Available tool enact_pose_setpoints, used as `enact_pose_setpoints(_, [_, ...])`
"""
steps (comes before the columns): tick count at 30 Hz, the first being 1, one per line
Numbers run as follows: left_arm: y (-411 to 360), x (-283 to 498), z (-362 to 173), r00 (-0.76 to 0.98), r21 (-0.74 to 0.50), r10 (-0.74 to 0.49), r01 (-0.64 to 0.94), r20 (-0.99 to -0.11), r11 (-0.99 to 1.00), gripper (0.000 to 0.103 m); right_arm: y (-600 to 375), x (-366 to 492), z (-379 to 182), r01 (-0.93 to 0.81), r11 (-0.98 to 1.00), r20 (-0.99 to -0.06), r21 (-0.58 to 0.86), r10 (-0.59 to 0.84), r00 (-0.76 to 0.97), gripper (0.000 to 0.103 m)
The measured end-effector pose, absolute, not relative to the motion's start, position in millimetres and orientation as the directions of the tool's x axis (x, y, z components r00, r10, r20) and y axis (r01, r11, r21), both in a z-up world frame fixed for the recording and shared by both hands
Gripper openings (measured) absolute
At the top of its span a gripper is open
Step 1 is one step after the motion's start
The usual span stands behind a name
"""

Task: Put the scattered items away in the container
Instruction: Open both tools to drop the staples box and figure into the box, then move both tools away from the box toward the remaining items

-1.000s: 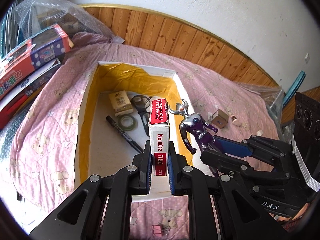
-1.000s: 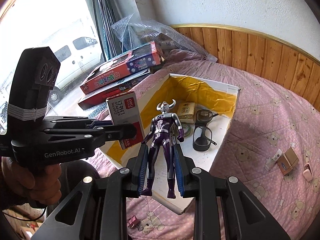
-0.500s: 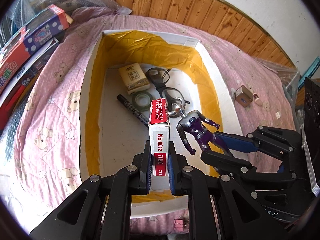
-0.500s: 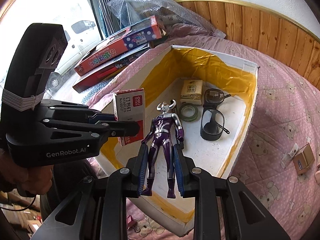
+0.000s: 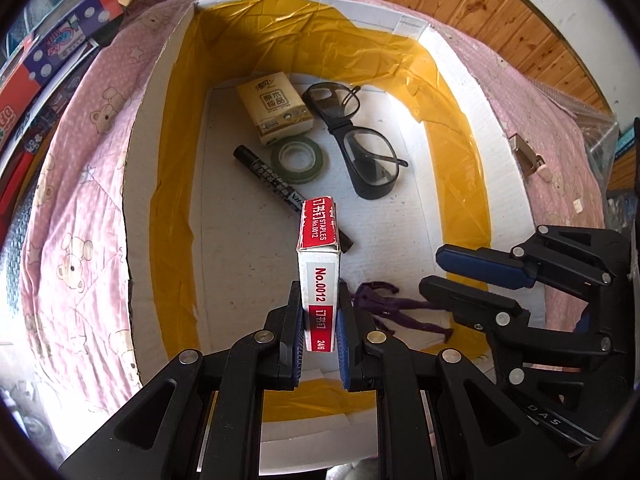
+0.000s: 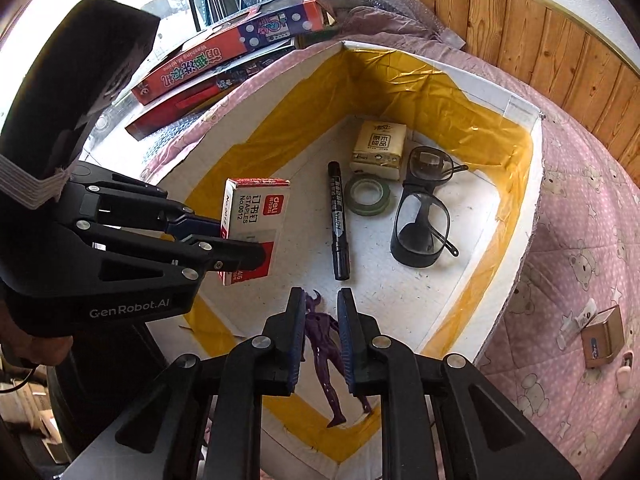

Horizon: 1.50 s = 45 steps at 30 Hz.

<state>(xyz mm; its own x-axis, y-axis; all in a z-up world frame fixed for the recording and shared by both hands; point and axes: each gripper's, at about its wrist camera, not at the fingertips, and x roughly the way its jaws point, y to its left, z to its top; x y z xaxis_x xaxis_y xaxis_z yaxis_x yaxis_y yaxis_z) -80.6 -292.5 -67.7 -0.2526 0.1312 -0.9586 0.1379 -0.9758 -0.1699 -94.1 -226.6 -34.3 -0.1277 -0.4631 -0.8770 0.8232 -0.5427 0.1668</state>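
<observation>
My left gripper [image 5: 319, 322] is shut on a red and white staples box [image 5: 319, 264] and holds it above the floor of the white container with yellow tape [image 5: 460, 64]. The box also shows in the right wrist view [image 6: 250, 224]. My right gripper [image 6: 319, 316] is open over the container's near end. The purple toy figure [image 6: 326, 356] lies on the container floor below its fingers; it also shows in the left wrist view [image 5: 394, 306]. In the container lie a tissue pack [image 5: 274, 106], a green tape roll [image 5: 299, 158], a black marker [image 5: 272, 182] and glasses [image 5: 360, 148].
The container sits on a pink bear-print quilt [image 6: 580, 240]. A small brown box [image 6: 602, 336] and small bits lie on the quilt at the right. Toy boxes [image 6: 224, 52] are stacked at the far left. A wooden headboard [image 5: 440, 4] runs behind.
Both grippers have moved down and forward over the container. My right gripper has opened and let go of the purple figure, which now lies on the container floor. The left still holds the staples box.
</observation>
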Motion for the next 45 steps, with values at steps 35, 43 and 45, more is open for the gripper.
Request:
enact_pose_setpoints(35, [-273.9, -40.1, -10.0, -0.337, -0.155, 0.102, 0.134, -0.936, -0.979, 0.024, -185.3, -67.7, 9.3, 0.807, -0.548, -0.808, 0.220, -0.566, -0.165, 0.018])
enact_pose_setpoints(43, [-257.0, -13.4, 26.0, -0.479, -0.176, 0.115, 0.083, -0.870, -0.981, 0.025, -147.5, -56.5, 33.0, 0.795, -0.543, -0.718, 0.272, -0.664, -0.208, 0.023])
enact_pose_setpoints(45, [-247.9, -5.4, 36.9, -0.521, -0.173, 0.124, 0.048, -0.845, -0.984, 0.027, -135.8, -52.8, 37.6, 0.791, -0.542, -0.697, 0.283, -0.683, -0.218, 0.024])
